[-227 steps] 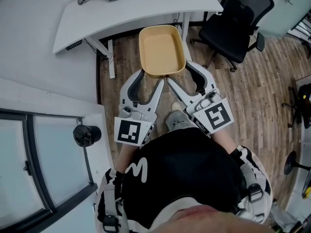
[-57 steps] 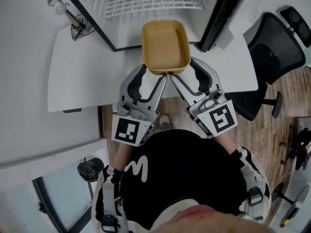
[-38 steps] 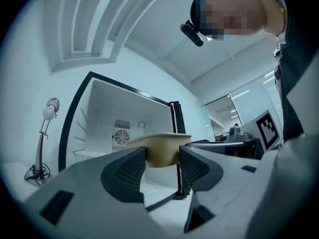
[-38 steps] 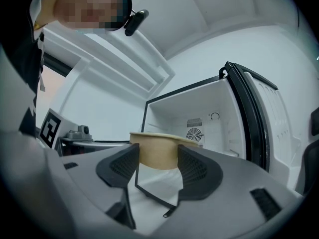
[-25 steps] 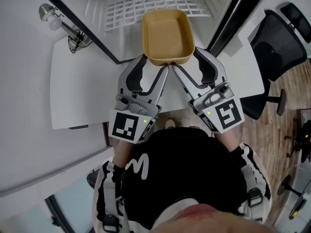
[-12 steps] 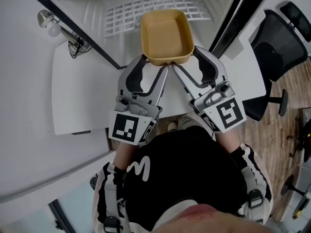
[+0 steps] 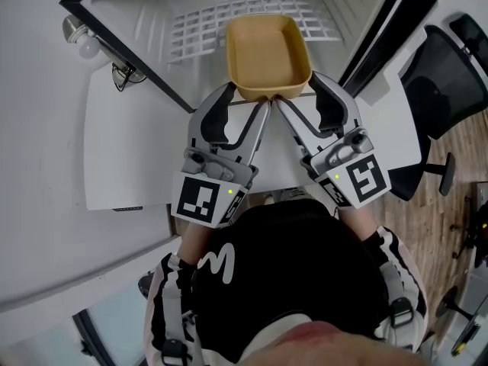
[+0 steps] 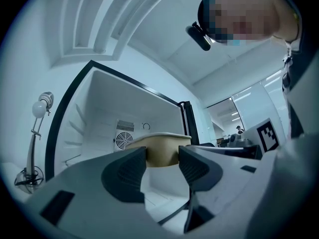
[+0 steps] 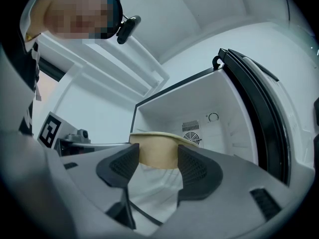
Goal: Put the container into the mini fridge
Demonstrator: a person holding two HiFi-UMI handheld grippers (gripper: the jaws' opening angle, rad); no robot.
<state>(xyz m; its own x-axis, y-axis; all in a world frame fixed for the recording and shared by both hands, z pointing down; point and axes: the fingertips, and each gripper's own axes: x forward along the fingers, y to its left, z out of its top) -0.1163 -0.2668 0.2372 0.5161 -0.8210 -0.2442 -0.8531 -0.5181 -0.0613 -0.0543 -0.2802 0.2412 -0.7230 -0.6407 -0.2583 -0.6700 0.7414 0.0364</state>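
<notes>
Both grippers had the container (image 7: 268,56) by its near end wall: left gripper (image 7: 248,102) fingers pinched on the near-left part, right gripper (image 7: 303,102) fingers pinched on the near-right. The gripper views agreed, with the tan wall sitting between each pair of pads. The container was held level and empty in the open mini fridge (image 7: 145,14), over the front edge of the wire shelf (image 7: 197,23), not resting on it as far as I could tell. Door (image 7: 381,17) was swung open at the right. For the insert, I'd keep both grippers moving together, hold it level, push it well past the shelf's front edge, lower until it sits flat, then release both sides at once.
</notes>
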